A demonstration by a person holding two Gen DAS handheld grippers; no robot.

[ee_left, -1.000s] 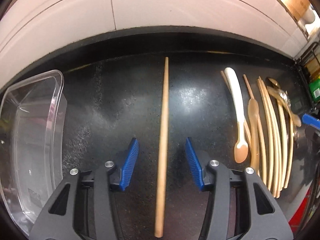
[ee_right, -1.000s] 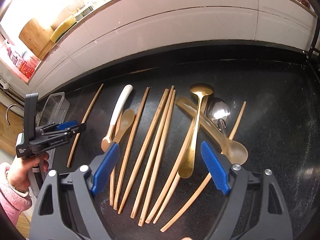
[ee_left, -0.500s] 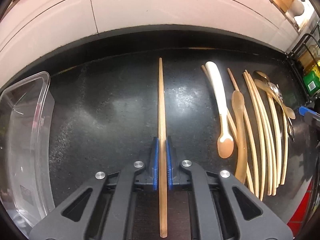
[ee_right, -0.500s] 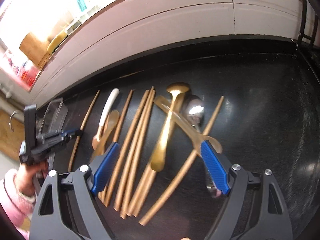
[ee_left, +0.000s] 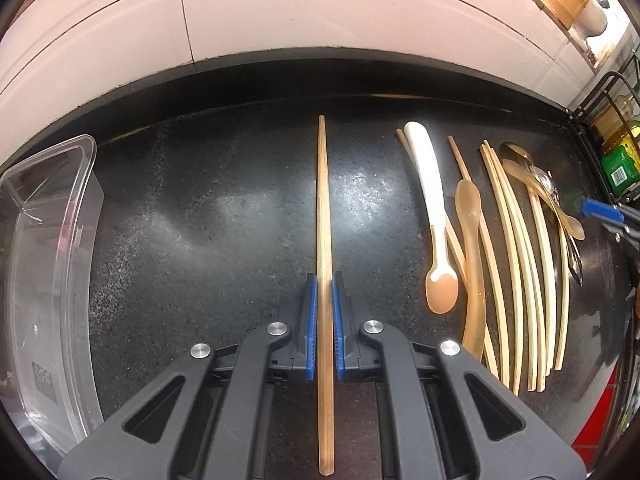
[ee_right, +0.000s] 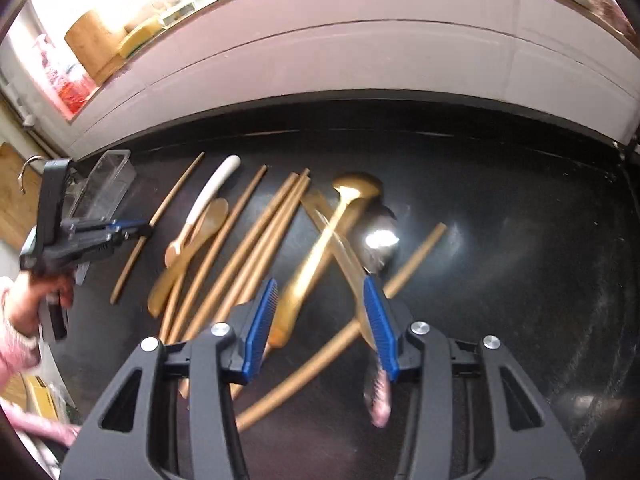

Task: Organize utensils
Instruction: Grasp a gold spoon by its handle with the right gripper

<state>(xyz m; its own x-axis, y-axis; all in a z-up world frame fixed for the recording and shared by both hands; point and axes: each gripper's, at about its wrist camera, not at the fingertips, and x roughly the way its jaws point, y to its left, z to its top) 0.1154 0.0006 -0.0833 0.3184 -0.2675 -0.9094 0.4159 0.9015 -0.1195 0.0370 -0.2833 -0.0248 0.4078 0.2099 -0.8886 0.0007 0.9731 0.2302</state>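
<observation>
The left gripper (ee_left: 324, 332) is clamping a lone chopstick (ee_left: 322, 216) running straight ahead between its pads. The right gripper (ee_right: 320, 326) is half-open, its jaws just closing around a gold spoon (ee_right: 320, 248) handle, not yet pressing.

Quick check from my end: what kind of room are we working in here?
Most likely a home kitchen: a black speckled countertop against a white tiled wall, wooden chopsticks and spoons spread on it, and a round wooden chopping block on the ledge behind.
</observation>
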